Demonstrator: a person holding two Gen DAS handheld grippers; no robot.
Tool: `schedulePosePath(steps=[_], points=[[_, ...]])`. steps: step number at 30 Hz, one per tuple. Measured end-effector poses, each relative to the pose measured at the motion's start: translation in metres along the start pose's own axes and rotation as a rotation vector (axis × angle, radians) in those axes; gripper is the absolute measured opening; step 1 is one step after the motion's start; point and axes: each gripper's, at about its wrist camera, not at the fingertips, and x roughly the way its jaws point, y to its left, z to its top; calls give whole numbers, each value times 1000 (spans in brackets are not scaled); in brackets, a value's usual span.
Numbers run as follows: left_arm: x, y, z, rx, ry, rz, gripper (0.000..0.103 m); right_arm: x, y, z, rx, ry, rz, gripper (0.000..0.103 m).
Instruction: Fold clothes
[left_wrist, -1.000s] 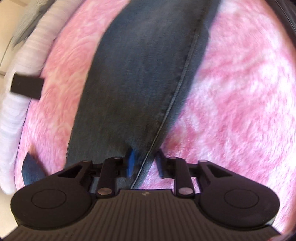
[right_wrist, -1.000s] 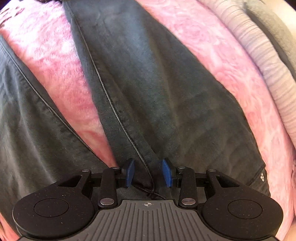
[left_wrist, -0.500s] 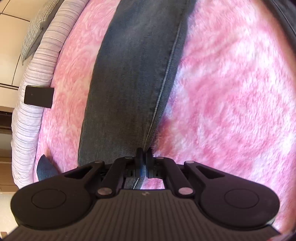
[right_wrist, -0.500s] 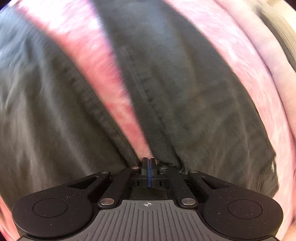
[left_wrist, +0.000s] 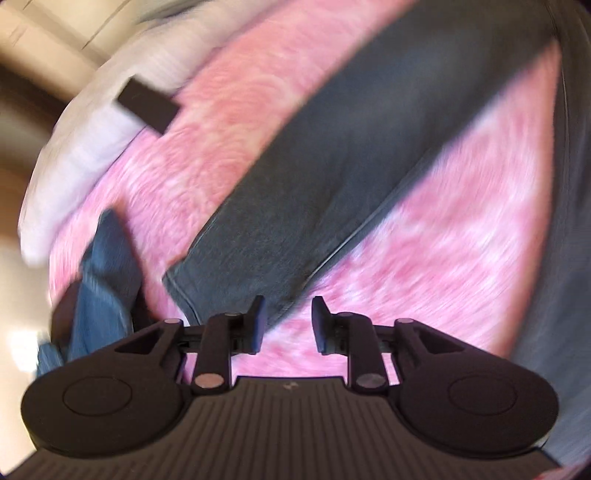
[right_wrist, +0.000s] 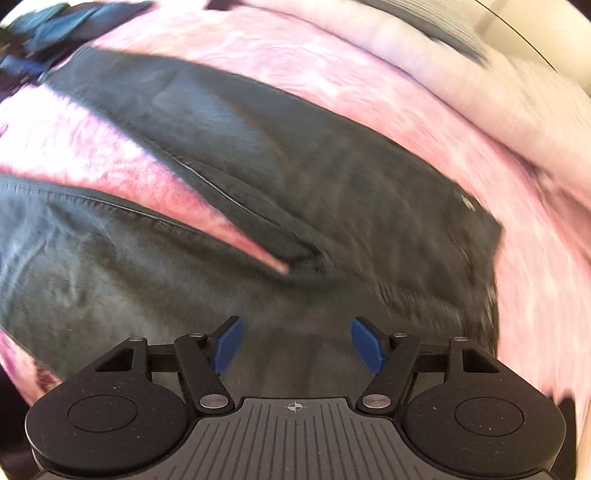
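Dark grey jeans lie spread flat on a fluffy pink blanket, the two legs splaying apart from the crotch. In the left wrist view one trouser leg runs diagonally, its hem just above the left gripper. That gripper hovers above the blanket with its jaws opening and nothing between them. The right gripper hangs over the jeans near the crotch, its blue pads wide apart and still opening, holding nothing. Both views are blurred by motion.
A pale striped quilt borders the blanket, with a dark flat rectangle lying on it. A blue denim garment lies crumpled at the blanket's edge, also seen in the right wrist view as blue cloth.
Both grippers closed on the jeans fabric half a second ago, then let go, opened and rose away. Both views have rolled, so the jeans now lie at a slant.
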Motion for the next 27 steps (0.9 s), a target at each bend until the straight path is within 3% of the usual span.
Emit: schedulePosePath(steps=[7, 10, 13, 20, 27], points=[[-107, -48, 4, -420, -16, -35, 65, -71, -30, -34, 200, -31, -44, 69], [-154, -78, 0, -568, -9, -21, 75, -99, -54, -53, 290, -60, -40, 69], [-202, -118, -2, -670, 1, 25, 81, -124, -83, -74, 361, -93, 18, 69], [-282, -203, -12, -745, 62, 97, 83, -179, -114, -121, 291, -148, 56, 69], [-326, -240, -32, -766, 77, 135, 83, -206, -102, -142, 248, -175, 94, 69]])
